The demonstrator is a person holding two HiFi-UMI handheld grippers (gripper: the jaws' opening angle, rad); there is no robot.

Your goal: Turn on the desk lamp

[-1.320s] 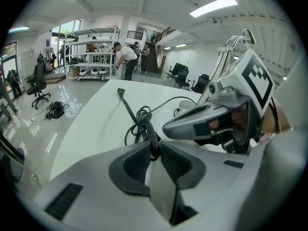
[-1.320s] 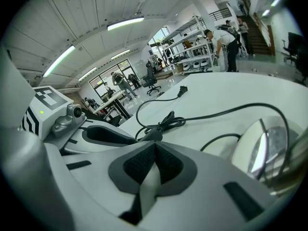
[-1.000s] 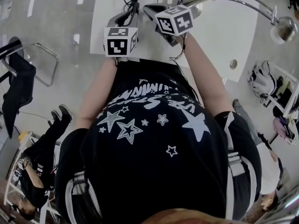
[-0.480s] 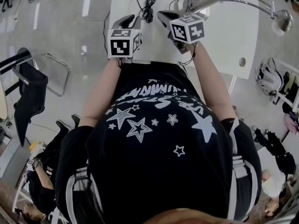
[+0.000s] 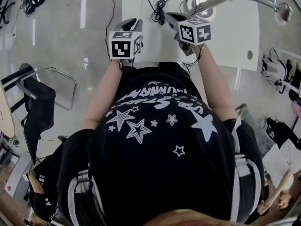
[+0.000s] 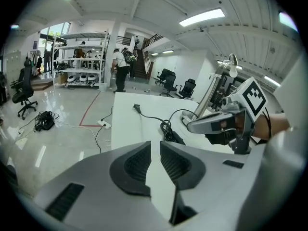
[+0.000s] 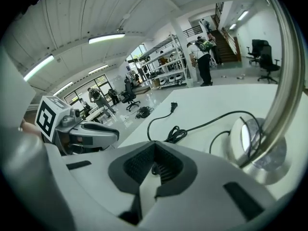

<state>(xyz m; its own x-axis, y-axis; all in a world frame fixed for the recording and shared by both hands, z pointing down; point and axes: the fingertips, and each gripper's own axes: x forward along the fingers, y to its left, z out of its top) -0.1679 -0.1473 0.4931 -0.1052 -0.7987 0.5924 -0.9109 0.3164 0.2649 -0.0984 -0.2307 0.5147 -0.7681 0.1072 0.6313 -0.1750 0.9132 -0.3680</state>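
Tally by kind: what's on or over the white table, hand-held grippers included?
Desk lamp: 1
Power cord: 1
Hand-held grippers: 2, left hand-held gripper and right hand-held gripper
Total: 4

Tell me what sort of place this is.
Probably an open-plan lab or office hall: wheeled office chairs, metal shelving racks, a staircase and strip ceiling lights lie beyond the white table.
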